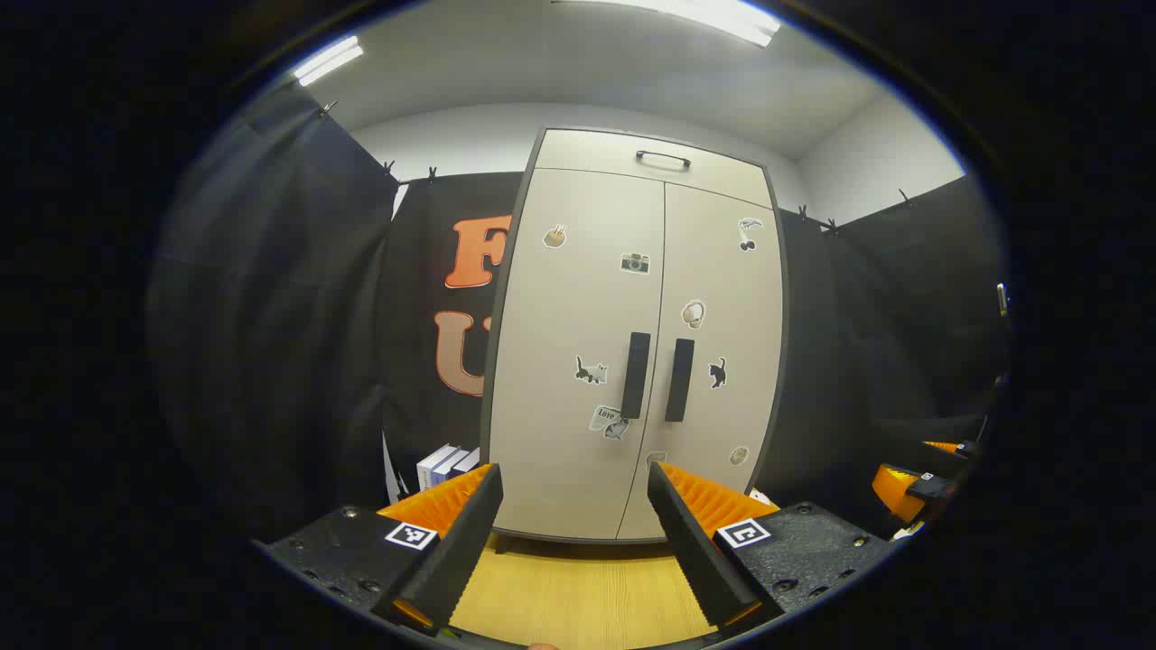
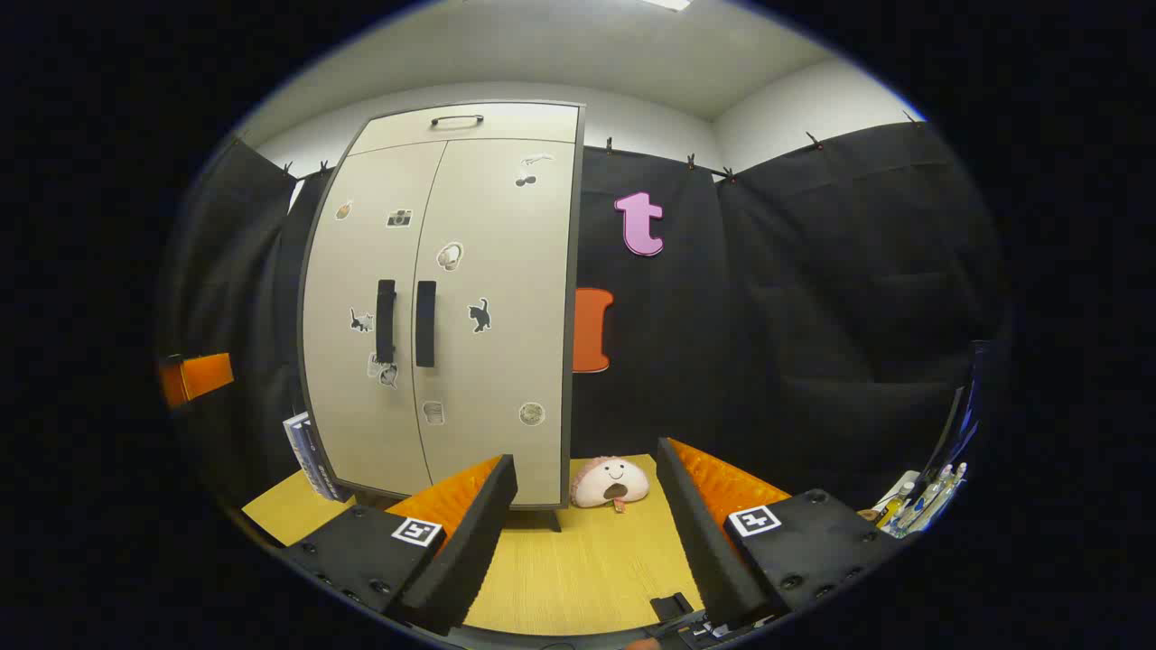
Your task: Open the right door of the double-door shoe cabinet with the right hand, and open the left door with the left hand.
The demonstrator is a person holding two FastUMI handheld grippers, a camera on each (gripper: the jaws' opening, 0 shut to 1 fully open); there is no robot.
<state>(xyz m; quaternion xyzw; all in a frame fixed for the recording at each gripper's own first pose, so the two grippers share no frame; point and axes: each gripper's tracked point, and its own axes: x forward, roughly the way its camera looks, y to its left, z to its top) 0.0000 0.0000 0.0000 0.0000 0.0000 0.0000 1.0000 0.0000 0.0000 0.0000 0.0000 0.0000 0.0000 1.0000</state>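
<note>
Cabinet [image 1: 632, 343] stands shut, well ahead of each wide-open, empty hand-held gripper [image 1: 573, 533] [image 2: 587, 533].

Black cloth [image 2: 813, 298] draped the booth's walls below a white wall [image 1: 452, 135] and ceiling, where strip lights [image 1: 327, 60] glowed upper left; a wooden floor [image 2: 587, 569] ran along the bottom.

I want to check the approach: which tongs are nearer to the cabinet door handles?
Left tongs: they face the handles almost head-on. Right tongs sit off toward the cabinet's right edge.
</note>
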